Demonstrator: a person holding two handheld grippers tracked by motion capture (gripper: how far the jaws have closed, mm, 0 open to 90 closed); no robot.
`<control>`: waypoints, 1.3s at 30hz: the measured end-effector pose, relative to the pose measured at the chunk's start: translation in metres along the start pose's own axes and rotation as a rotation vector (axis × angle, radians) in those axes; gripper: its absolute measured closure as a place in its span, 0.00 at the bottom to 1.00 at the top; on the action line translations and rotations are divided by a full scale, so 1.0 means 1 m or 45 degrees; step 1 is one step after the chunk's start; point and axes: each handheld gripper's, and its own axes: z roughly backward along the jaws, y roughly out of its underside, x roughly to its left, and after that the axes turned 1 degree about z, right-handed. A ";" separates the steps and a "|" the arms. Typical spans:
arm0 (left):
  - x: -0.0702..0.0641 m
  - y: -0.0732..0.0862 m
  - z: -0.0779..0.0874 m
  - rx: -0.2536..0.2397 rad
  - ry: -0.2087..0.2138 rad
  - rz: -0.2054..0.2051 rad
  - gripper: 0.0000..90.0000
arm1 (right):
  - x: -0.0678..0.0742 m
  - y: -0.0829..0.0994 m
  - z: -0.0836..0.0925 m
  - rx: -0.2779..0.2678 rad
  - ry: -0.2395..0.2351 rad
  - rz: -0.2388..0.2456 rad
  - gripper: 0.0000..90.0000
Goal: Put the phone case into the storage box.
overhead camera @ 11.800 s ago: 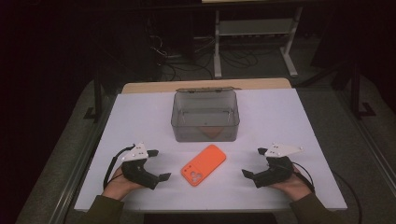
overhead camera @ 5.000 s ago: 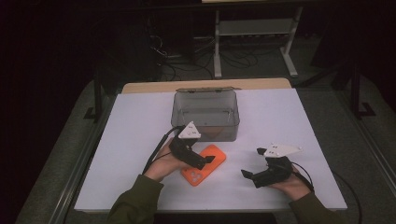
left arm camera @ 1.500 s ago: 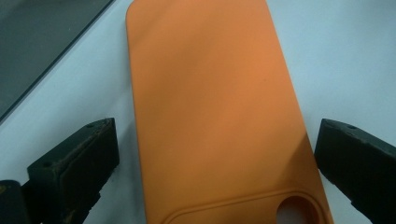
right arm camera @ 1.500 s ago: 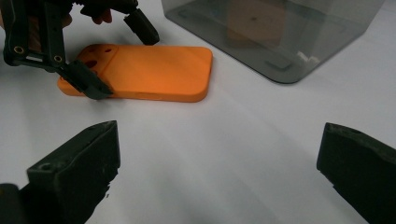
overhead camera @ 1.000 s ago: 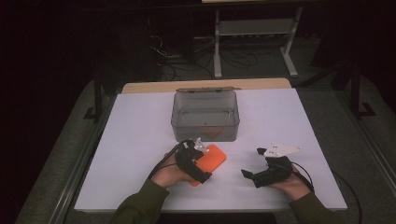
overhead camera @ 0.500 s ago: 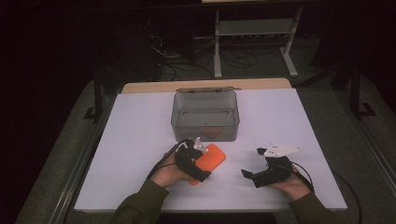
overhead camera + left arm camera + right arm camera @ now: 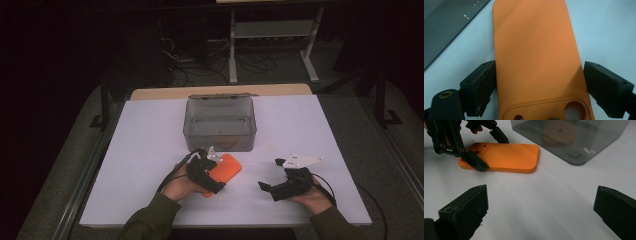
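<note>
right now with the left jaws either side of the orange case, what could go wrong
The left gripper straddles the orange phone case at its camera-hole end, so if lifted from there the long end may droop or slip. The case lies flat on the table; closing low could scrape it. The grey box sits close ahead.

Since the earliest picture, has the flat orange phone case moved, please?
Yes. The flat orange phone case now lies slightly nearer the clear grey plastic box, straddled by the left gripper.

We've got a white table here, with a smoky clear plastic box sitting toward its far middle and an orange phone case lying flat just in front of it.
</note>
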 end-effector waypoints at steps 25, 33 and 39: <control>0.007 -0.003 0.018 -0.057 0.068 -0.056 0.17 | -0.001 0.000 0.000 0.002 0.000 -0.007 0.00; 0.013 -0.004 0.033 -0.084 0.109 -0.073 0.17 | -0.001 0.000 0.000 0.002 0.000 -0.004 0.00; 0.017 -0.006 0.041 -0.101 0.142 -0.097 0.17 | -0.001 0.000 0.000 0.001 0.002 -0.005 0.00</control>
